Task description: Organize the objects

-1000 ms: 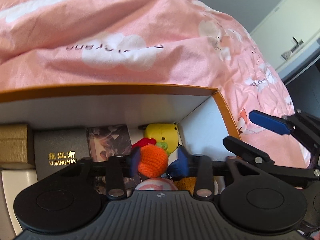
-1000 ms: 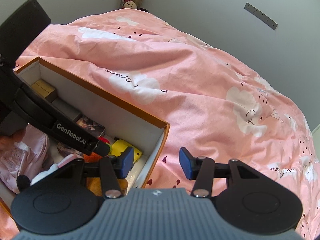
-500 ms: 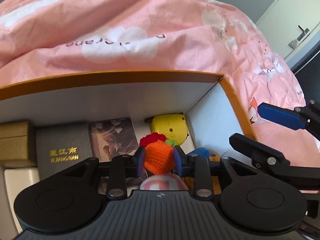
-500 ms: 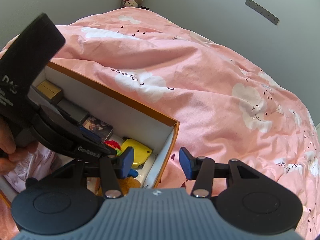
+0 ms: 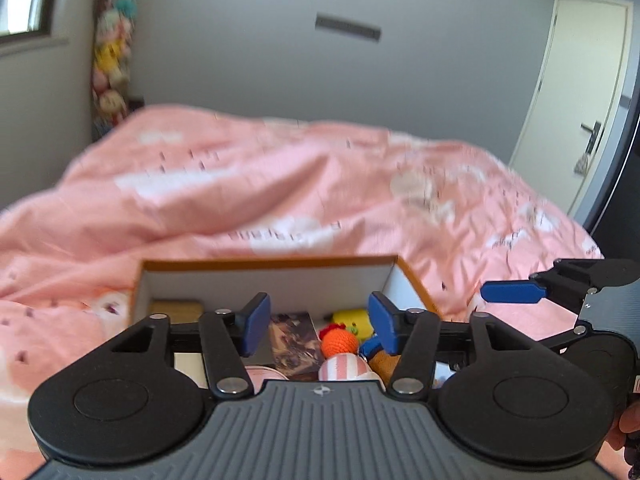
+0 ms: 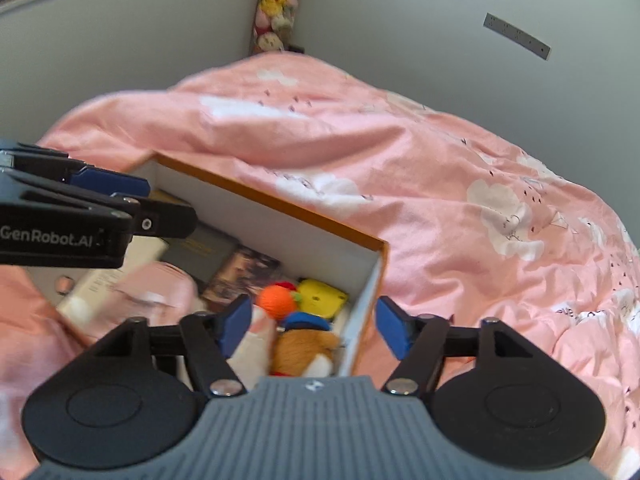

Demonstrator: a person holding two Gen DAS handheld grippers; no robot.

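An orange-rimmed white box (image 5: 272, 264) (image 6: 280, 204) lies on the pink bed. Inside it rest an orange crocheted toy (image 5: 339, 342) (image 6: 277, 301), a yellow toy (image 5: 352, 320) (image 6: 322, 298), a brown plush with a blue cap (image 6: 306, 346), a pink striped item (image 5: 343, 368), a dark card box (image 6: 208, 252) and a picture card (image 5: 294, 338) (image 6: 244, 276). My left gripper (image 5: 318, 326) hangs above the box, its jaws opening, with nothing between them. My right gripper (image 6: 312, 330) hovers over the box's right corner, its jaws opening too, holding nothing.
A rumpled pink duvet (image 5: 280, 184) (image 6: 440, 184) covers the bed around the box. Grey walls stand behind, with a column of plush toys (image 5: 110, 64) (image 6: 276, 4) in the corner. A white door (image 5: 576, 100) is at the right. The right gripper (image 5: 516, 292) shows beside the box.
My left gripper let go of the orange crocheted toy, which now lies in the box, and rose and pulled back. My right gripper widened and drew back a little.
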